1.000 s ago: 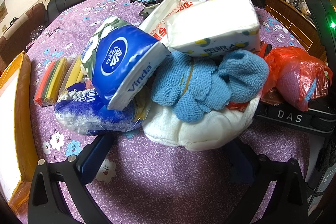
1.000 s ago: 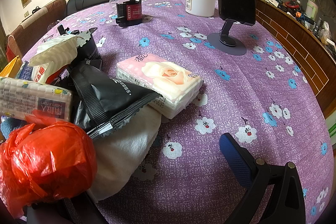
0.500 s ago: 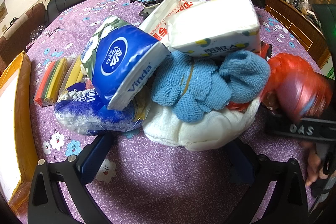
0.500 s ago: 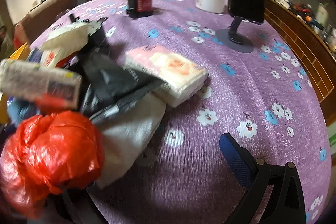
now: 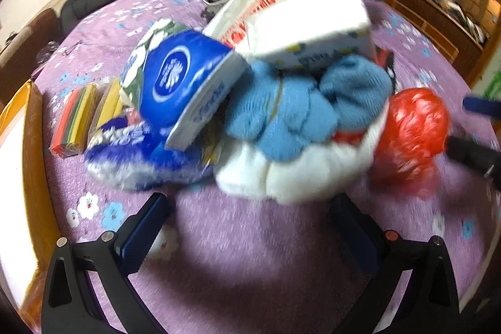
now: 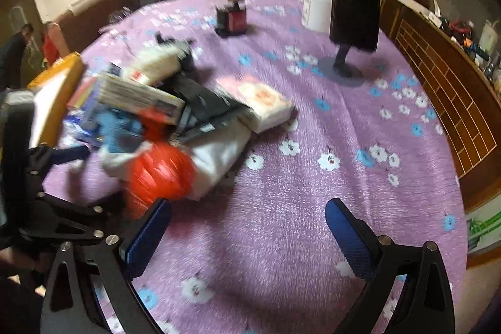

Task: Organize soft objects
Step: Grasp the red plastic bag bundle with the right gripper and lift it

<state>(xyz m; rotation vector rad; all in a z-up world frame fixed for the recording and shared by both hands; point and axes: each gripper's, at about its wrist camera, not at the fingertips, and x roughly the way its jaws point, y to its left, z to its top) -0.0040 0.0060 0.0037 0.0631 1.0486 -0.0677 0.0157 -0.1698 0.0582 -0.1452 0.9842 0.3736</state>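
- Left gripper [image 5: 250, 227]: jaws stand wide apart with nothing between them, low over the purple floral tablecloth [image 5: 250, 255], just short of the pile of soft goods.
- Right gripper [image 6: 247, 227]: jaws likewise spread and empty above bare cloth; the red plastic bag [image 6: 159, 174] sits just beyond its left finger.
- Legible writing: both views are motion-blurred. A blue tissue pack [image 5: 184, 80] carries a white oval logo and slanted lettering along its white edge, neither readable. A white tissue pack [image 5: 310, 30] has dark print on its near face, illegible. The white pack with red print [image 5: 244, 17] behind it cannot be read either.
- Pile condition: a blue microfibre cloth [image 5: 300, 111] is bunched on top of a white cloth bundle [image 5: 297, 171] that rests on the table. The white tissue pack lies tilted across the blue cloth; the blue tissue pack leans against the cloth's left side, over a crumpled blue-and-white bag [image 5: 137, 155].
- The red plastic bag is rounded, glossy and crinkled, touching the right end of the white bundle.
- A packet of coloured strips [image 5: 75, 118] lies flat to the left of the pile, near a yellow box [image 5: 34, 146] at the table edge.
- From the right wrist view, a black pouch [image 6: 206, 105] overlaps the white bundle, and a pink floral tissue pack [image 6: 263, 102] lies flat just beside it.
- Farther off: a white jar [image 6: 316, 8], a black stand [image 6: 353, 21] and a dark red-labelled bottle [image 6: 235, 17], well apart from the pile.
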